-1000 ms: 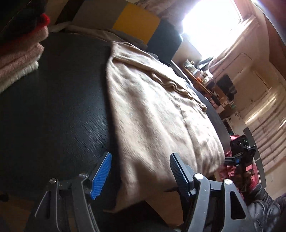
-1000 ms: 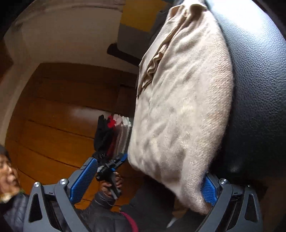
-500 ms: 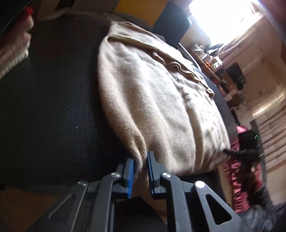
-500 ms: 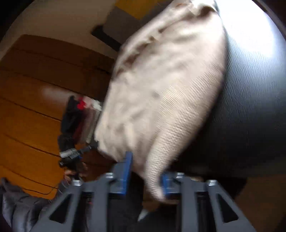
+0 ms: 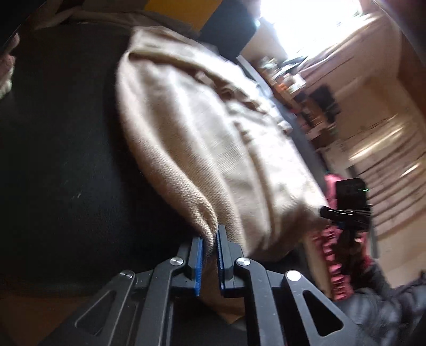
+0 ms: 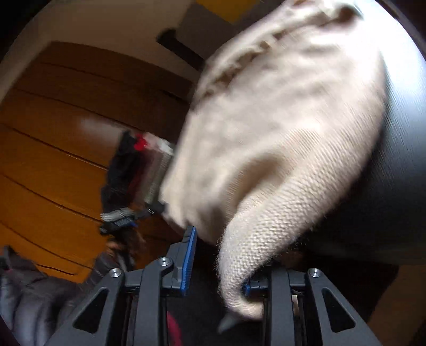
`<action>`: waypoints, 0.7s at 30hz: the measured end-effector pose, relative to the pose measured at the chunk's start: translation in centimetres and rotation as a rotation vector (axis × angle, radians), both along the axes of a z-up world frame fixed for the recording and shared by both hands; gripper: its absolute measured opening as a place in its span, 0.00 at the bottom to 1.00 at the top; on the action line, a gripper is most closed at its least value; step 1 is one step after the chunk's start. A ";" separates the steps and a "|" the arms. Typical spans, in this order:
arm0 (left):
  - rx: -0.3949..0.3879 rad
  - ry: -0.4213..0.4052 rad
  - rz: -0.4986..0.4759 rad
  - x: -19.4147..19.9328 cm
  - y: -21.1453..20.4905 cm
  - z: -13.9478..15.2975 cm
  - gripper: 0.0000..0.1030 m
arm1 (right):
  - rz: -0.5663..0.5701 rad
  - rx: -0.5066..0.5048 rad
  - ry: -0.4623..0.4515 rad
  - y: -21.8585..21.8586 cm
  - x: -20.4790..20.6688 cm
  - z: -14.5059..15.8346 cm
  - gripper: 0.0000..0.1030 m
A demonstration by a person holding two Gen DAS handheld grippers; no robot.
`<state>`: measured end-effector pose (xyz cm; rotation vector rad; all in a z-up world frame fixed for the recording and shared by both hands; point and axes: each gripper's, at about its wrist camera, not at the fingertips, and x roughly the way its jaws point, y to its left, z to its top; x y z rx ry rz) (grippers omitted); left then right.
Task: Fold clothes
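Beige knitted sweater [image 5: 213, 138] lies folded on a black textured leather-like surface [image 5: 58, 165], near edge hanging over the rim toward both cameras. Left gripper [image 5: 209, 255]: blue-padded black fingers narrow, pinching a bunched corner of the sweater's near hem; cloth fills the slot between the pads. In the right wrist view the same sweater [image 6: 279, 127] shows as a pale mound on the dark surface [image 6: 399, 159]. Right gripper [image 6: 217, 266]: jaws part-closed, a gap remains on the left side; a drooping knit corner hangs in between and lies against the right pad, the left blue pad [image 6: 187, 263] does not touch the cloth. Cannot tell if that corner is actually clamped. Both views are motion-blurred.

Right gripper also appears at the right edge of the left wrist view, a black device [image 5: 348, 207] held at the sweater's far corner. Left gripper appears in the right wrist view as a small black and blue tool [image 6: 125, 221] at the sweater's other corner. Stack of folded clothes, dark, red and pale [image 6: 138, 165], sits beyond on the surface. Wooden floor [image 6: 53, 159] behind. Bright window [image 5: 306, 21] at top of left view.
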<state>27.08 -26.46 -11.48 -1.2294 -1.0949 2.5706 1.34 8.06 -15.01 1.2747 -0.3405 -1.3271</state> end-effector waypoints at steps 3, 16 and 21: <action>0.041 0.119 -0.009 -0.4 -0.9 2.1 0.07 | -0.023 -0.057 0.023 -0.5 -0.8 1.9 0.23; 0.100 0.384 0.097 -14.4 -13.2 8.3 0.07 | -0.210 -0.144 0.095 -6.8 -13.6 8.6 0.19; 0.090 0.162 0.161 -21.7 -17.7 1.5 0.07 | -0.324 -0.017 0.030 -8.7 -21.1 5.4 0.20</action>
